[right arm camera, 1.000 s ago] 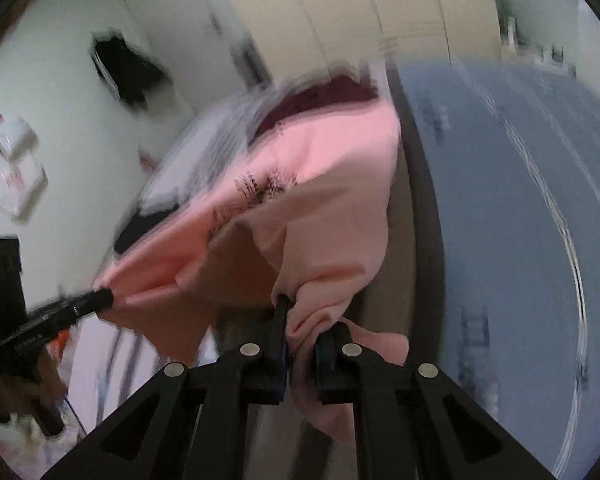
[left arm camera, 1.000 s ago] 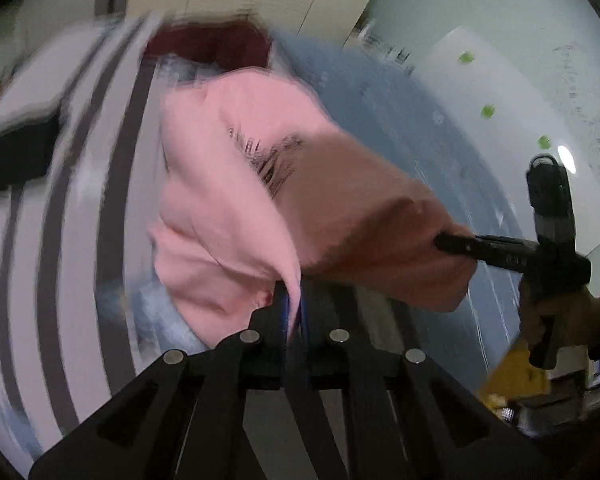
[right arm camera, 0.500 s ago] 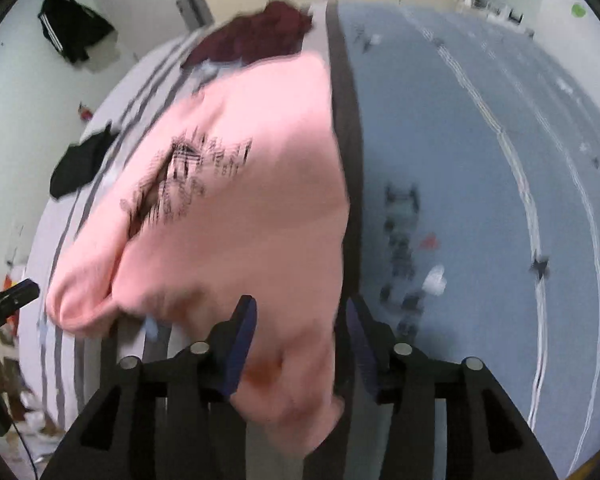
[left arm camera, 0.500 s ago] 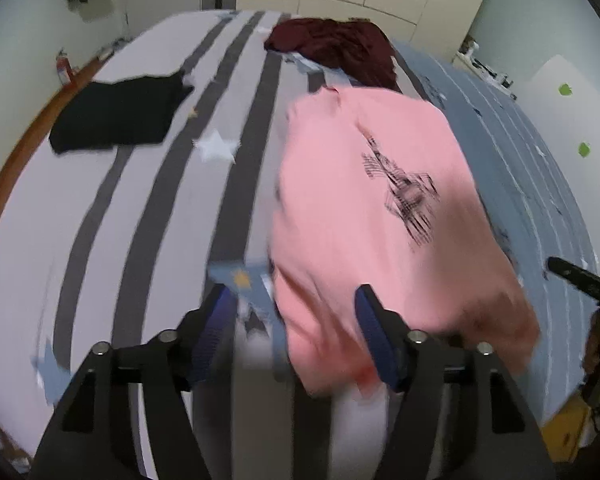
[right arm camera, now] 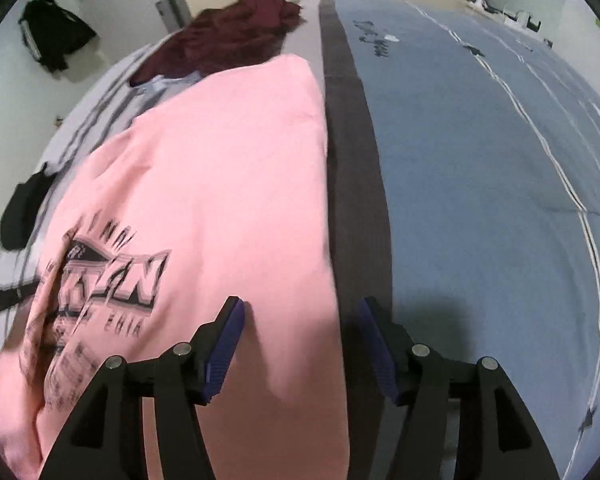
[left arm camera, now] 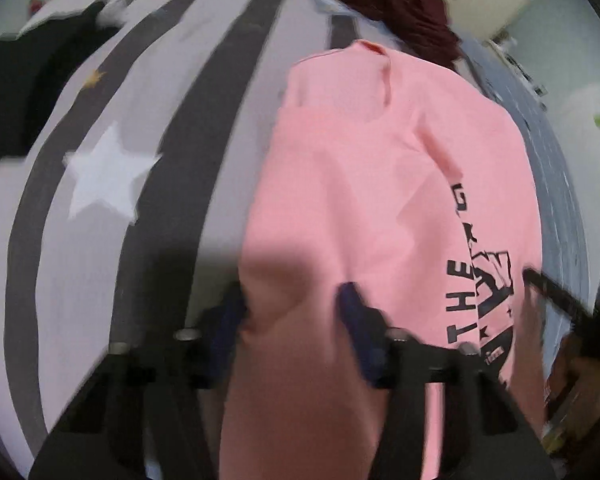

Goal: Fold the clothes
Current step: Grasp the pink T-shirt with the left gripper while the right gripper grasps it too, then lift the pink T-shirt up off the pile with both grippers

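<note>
Fabric is released: pink shirt (right arm camera: 220,184) now lies spread on the bed (right arm camera: 480,168), both hand-held grippers (left arm camera: 288,312) (right arm camera: 300,320) agape.

Both the left gripper (left arm camera: 290,312) and right gripper (right arm camera: 300,332) have released the pink shirt (right arm camera: 220,184), now apparently lying on the bed.

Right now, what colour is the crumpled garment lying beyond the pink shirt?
Dark maroon garment; it shows best in the right wrist view, just past the pink shirt.

"THE" in dark block letters on the pink shirt (left arm camera: 380,200); remaining print illegible.
</note>
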Tool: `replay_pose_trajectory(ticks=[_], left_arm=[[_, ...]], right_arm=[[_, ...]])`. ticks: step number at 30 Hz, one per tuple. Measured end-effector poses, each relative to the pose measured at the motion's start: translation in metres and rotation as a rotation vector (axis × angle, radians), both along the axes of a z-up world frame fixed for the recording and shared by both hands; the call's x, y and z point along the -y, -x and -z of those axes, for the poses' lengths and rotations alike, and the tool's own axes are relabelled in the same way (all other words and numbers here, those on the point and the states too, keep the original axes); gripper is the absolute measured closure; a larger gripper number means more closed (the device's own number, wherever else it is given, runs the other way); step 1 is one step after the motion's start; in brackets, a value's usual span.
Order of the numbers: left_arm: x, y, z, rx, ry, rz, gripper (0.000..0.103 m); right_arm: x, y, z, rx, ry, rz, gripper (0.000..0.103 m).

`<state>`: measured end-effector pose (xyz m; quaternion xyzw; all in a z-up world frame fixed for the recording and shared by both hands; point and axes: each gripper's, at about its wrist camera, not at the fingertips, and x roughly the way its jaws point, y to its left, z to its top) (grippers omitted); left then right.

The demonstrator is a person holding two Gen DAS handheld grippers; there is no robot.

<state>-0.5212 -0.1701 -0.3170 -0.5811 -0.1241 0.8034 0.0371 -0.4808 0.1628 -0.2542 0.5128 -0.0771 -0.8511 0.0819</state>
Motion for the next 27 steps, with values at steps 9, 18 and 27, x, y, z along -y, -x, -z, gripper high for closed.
replay_pose_trajectory(ticks=[9,18,27], left_arm=[[0.028,-0.075,-0.088,-0.215,0.017,0.037,0.099],[0.127,-0.164,-0.079,0.006,0.151,-0.187,0.099],[0.123,-0.167,-0.094,-0.1,0.174,-0.244,0.077]], right_arm=[[0.003,0.028,0.006,0.007,0.075,-0.014,0.099],[0.031,-0.119,-0.028,0.144,0.109,-0.181,0.099],[0.053,-0.173,-0.039,0.212,0.065,-0.289,0.094]])
